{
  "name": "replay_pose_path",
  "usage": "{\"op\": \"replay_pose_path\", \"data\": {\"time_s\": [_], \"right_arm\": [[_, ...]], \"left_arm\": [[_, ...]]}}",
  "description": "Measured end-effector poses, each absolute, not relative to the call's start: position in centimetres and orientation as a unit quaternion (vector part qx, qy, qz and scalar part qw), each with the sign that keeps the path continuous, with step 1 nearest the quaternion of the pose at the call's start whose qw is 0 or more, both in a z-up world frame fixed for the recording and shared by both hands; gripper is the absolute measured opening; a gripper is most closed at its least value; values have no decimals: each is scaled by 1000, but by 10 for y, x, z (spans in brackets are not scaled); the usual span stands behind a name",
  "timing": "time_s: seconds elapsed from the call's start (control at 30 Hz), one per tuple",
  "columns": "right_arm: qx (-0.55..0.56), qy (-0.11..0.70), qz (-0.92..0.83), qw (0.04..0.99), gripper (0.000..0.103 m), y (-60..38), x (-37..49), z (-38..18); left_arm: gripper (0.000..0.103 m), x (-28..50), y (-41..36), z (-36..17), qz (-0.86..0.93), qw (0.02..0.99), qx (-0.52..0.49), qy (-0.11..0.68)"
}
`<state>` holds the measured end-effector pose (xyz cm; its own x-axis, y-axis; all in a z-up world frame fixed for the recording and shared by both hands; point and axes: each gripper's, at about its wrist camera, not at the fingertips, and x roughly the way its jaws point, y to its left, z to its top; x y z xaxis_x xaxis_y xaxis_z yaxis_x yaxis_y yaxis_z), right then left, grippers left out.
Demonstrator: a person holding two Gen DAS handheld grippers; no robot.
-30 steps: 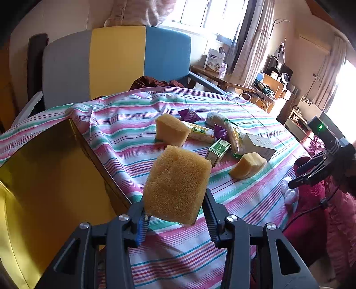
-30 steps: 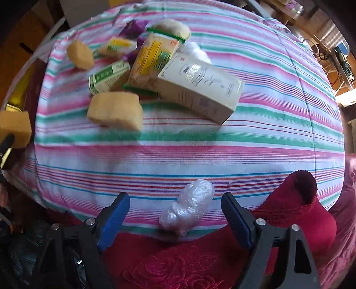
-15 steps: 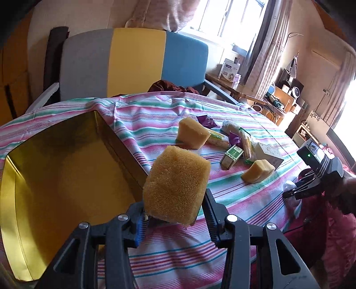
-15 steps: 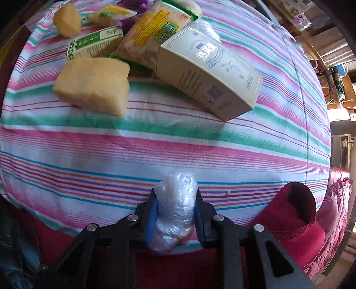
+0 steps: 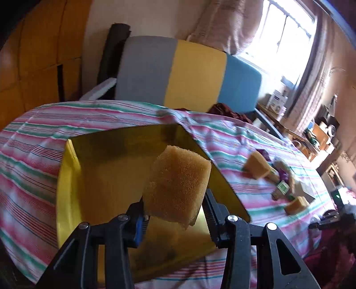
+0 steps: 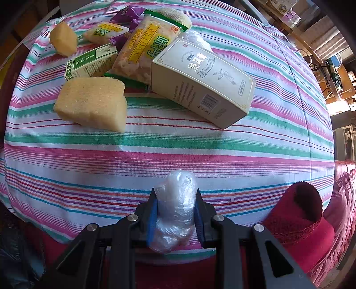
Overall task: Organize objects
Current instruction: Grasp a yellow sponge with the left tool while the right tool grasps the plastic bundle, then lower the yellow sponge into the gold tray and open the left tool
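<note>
Since a moment ago the held sponge [image 5: 176, 186] has travelled from over the striped cloth to above the open gold box [image 5: 73, 173], and the right gripper [image 6: 175, 213], whose jaws stood wide around the plastic bundle [image 6: 174, 206], has closed on it. The left gripper [image 5: 175, 213] clamps the sponge by its lower end, so most of the block stands proud of the fingers, over the right-hand part of the box near its right wall. The plastic bundle sits pinched between the right fingers at the near edge of the table [image 6: 178, 144], just above the hanging cloth.

What worries me: the sponge is gripped low and is soft, so a quick tilt could let it lever out and land on the box's right wall or on the cloth outside it. The bundle is slick, crumpled film; I would guess it can squeeze out of the grip and drop off the near edge, which is right beside it.

Counting: three sponges, one held and two lying in the pile, a near one [image 6: 92, 103] and a far one [image 6: 63, 41]. One pale carton [image 6: 200, 80], one small green-and-white box [image 6: 91, 61], one large snack packet [image 6: 149, 49], one smaller yellow packet [image 6: 103, 33], some purple wrappers [image 6: 124, 13] too bunched to number, one gold box, one held plastic bundle.
</note>
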<state>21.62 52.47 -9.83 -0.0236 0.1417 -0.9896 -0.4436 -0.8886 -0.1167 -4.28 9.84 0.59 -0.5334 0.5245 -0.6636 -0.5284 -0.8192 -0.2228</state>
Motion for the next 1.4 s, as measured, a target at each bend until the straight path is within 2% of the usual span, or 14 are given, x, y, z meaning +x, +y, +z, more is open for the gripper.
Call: {"op": "replay_pose_path", "data": {"time_s": [0.3, 0.47, 0.5, 0.57, 0.63, 0.77, 0.97, 1.2, 1.4], "right_arm": [[-645, 134, 722, 211, 28, 537, 222, -86], [-638, 146, 726, 211, 28, 551, 221, -79], [-637, 149, 726, 211, 28, 551, 221, -79], [-636, 151, 726, 212, 28, 553, 222, -78], [-636, 151, 726, 214, 28, 554, 222, -78], [-632, 153, 728, 217, 28, 556, 213, -64], [-612, 166, 739, 226, 28, 560, 220, -58], [-577, 161, 761, 249, 28, 554, 238, -34], [-553, 168, 770, 271, 28, 557, 247, -28]], "left_arm": [[45, -179, 70, -24, 882, 185, -434, 2], [46, -216, 71, -52, 873, 143, -466, 14], [48, -219, 70, -57, 873, 142, -467, 12], [63, -218, 71, -56, 876, 151, -458, 18], [65, -219, 70, -54, 876, 150, -458, 14], [73, -202, 65, -35, 889, 146, -433, 12], [84, -132, 44, -8, 915, 134, -380, -14], [84, -44, 43, -24, 904, 157, -398, -5], [84, -16, 52, -38, 898, 154, -411, 28]]}}
